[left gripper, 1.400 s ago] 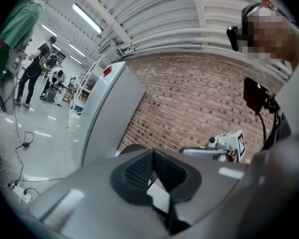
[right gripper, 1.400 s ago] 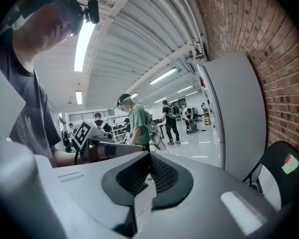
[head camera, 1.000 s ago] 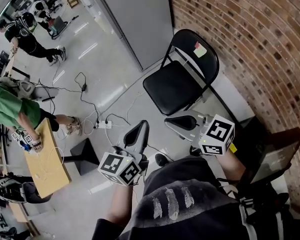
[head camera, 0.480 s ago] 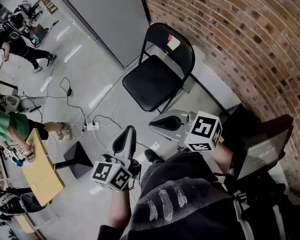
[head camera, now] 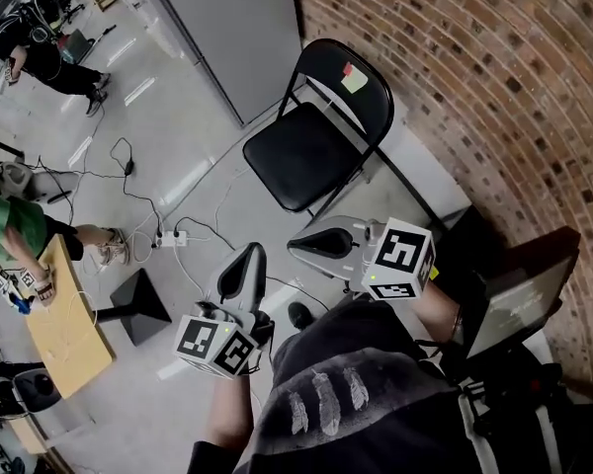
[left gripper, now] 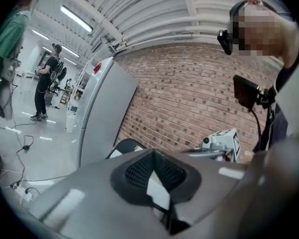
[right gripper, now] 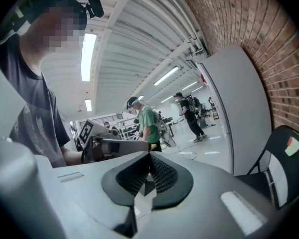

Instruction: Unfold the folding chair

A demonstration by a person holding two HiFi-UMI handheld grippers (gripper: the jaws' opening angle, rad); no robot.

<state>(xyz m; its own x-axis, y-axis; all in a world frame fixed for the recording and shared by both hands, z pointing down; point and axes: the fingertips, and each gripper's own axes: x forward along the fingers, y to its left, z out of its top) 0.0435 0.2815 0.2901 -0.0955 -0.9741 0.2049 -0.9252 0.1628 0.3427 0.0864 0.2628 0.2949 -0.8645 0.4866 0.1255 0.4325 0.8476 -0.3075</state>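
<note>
1. The left gripper [head camera: 245,265] is closed, its ridged pads meeting with nothing between them. It is held near the person's body and points toward the far floor.
2. The right gripper [head camera: 311,244] is also closed and empty. It lies roughly level and points left across the front of the person, just right of the left gripper.
3. The folding chair [head camera: 306,156] stands farther out than both grippers and well apart from them, with bare floor between.
4. The right gripper is the nearer of the two, since the chair sits on the far right side, close to the brick wall [head camera: 494,87].
5. The chair's seat is down and level and its legs are spread, so it looks already unfolded. Its line from seat to backrest runs from near left to far right, toward the wall.
6. The backrest is upright and carries a small red and pale sticker [head camera: 354,77].
7. A grey panel [head camera: 227,28] stands to the far left of the chair. A power strip [head camera: 168,237] with cables lies on the floor at the left.
8. Count: two grippers, one folding chair, one power strip, and two other people at the left, a person in green [head camera: 10,230] and a person in black [head camera: 40,52].
</note>
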